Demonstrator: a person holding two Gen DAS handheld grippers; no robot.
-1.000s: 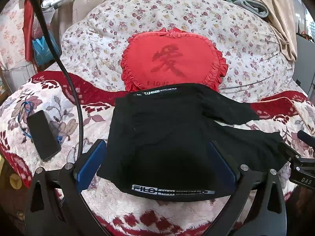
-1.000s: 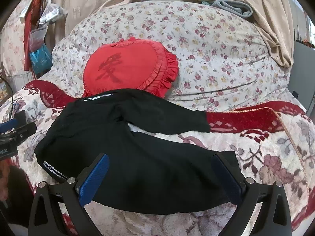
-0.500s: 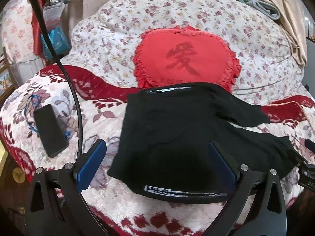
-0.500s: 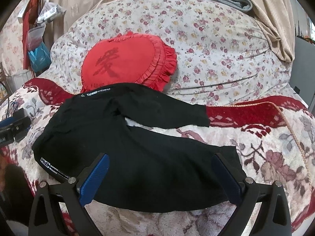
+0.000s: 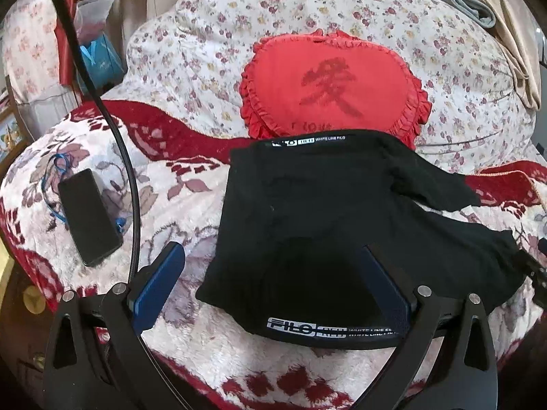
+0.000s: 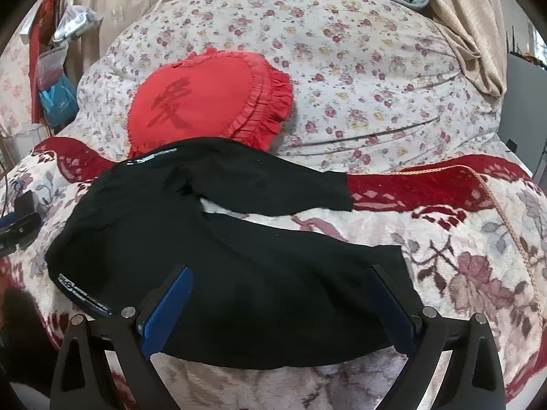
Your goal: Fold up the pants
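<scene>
Both grippers, left & right, hovering w/ jaws spread wide, gripping nothing; black pants lying flat on blanket just ahead between jaws, prob. lining up for grab

The bed has a fluffy blanket on it, cream with big red flowers and a red edge. Black pants lie spread out in the middle of the blanket. One leg points off to the side, apart from the other. A black phone lies flat on the blanket, well apart from the pants, with a thin blue cord beside it. Behind the pants sits a puffy quilt with small flowers. A red heart pillow leans on the quilt and touches the top of the pants.
</scene>
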